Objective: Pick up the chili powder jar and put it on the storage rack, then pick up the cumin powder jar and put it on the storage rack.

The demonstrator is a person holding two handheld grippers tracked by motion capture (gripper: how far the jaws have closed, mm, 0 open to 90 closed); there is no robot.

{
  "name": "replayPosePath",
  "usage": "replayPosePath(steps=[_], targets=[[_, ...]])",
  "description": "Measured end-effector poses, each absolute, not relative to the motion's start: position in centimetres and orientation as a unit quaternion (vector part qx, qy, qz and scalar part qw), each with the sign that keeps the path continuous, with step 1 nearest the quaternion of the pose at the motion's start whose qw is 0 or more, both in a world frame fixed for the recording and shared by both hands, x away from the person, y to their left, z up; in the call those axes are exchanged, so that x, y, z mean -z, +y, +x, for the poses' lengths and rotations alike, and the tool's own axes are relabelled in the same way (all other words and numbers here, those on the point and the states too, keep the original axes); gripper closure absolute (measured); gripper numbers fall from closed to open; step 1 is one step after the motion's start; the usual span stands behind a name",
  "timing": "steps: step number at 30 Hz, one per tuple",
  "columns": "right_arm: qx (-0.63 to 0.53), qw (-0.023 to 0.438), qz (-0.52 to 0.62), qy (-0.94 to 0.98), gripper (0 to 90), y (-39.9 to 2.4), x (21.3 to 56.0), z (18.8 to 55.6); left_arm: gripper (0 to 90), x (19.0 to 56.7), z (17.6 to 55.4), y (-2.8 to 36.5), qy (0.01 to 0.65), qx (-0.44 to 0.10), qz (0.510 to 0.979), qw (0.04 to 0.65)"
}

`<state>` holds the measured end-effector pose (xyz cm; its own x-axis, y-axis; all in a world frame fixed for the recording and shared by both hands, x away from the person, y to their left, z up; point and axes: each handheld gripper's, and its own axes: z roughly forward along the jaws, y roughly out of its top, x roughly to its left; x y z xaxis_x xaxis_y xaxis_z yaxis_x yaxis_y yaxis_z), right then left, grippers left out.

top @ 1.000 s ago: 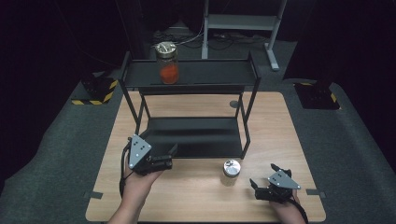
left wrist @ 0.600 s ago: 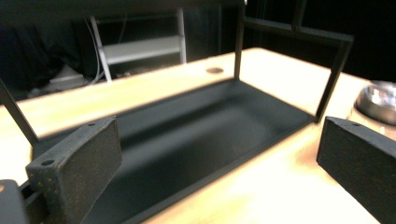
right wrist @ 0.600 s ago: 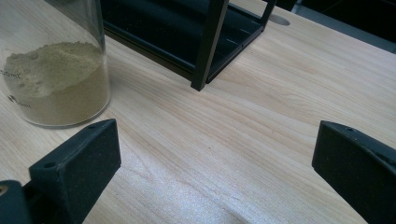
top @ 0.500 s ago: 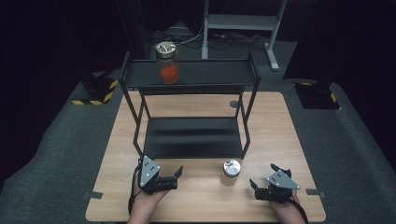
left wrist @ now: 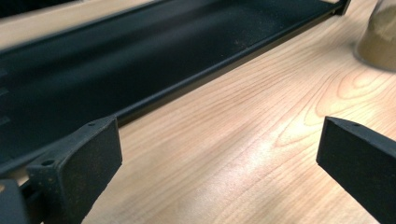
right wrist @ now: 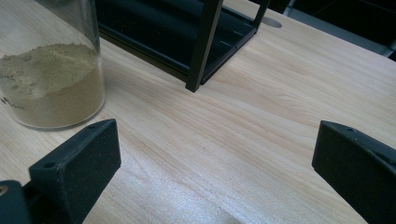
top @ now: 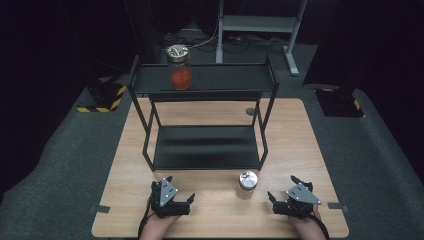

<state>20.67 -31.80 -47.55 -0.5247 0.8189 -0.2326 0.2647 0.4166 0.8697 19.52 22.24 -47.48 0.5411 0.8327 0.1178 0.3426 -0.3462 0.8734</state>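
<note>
A black two-tier rack (top: 205, 150) stands mid-table. On its top shelf sits a glass jar with orange-red contents (top: 180, 68). A small jar of tan powder (top: 247, 184) stands on the wood in front of the rack, between my grippers. My left gripper (top: 180, 190) rests near the front edge, open and empty; the rack's lower shelf (left wrist: 140, 60) lies ahead of its jaws and the tan jar (left wrist: 380, 37) is off to its right. My right gripper (top: 282, 187) is open too, with the tan jar (right wrist: 51, 70) just left of its jaws.
The wooden table (top: 300, 145) has bare wood on both sides of the rack. A rack leg (right wrist: 205, 44) stands ahead of the right gripper. A round hole (top: 250, 111) marks the tabletop behind the rack. Dark floor and a metal stand (top: 260, 22) lie beyond.
My left gripper has drawn back from the rack's lower shelf toward the table's front edge, still open. The right gripper and both jars have stayed put.
</note>
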Motion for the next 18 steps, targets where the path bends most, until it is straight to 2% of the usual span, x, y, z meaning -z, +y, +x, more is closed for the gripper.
replayPosePath(steps=[7, 18], targets=[[-0.414, 0.336, 0.34, 0.775, 0.0, -32.0, 47.6, 20.7, 0.7, 46.8, 19.6, 20.5, 0.372, -0.299, 0.791, 0.383], [-0.415, 0.333, 0.347, 0.773, 0.0, -31.9, 47.5, 20.8, 0.8, 46.8, 19.8, 21.2, 0.379, -0.286, 0.787, 0.394]])
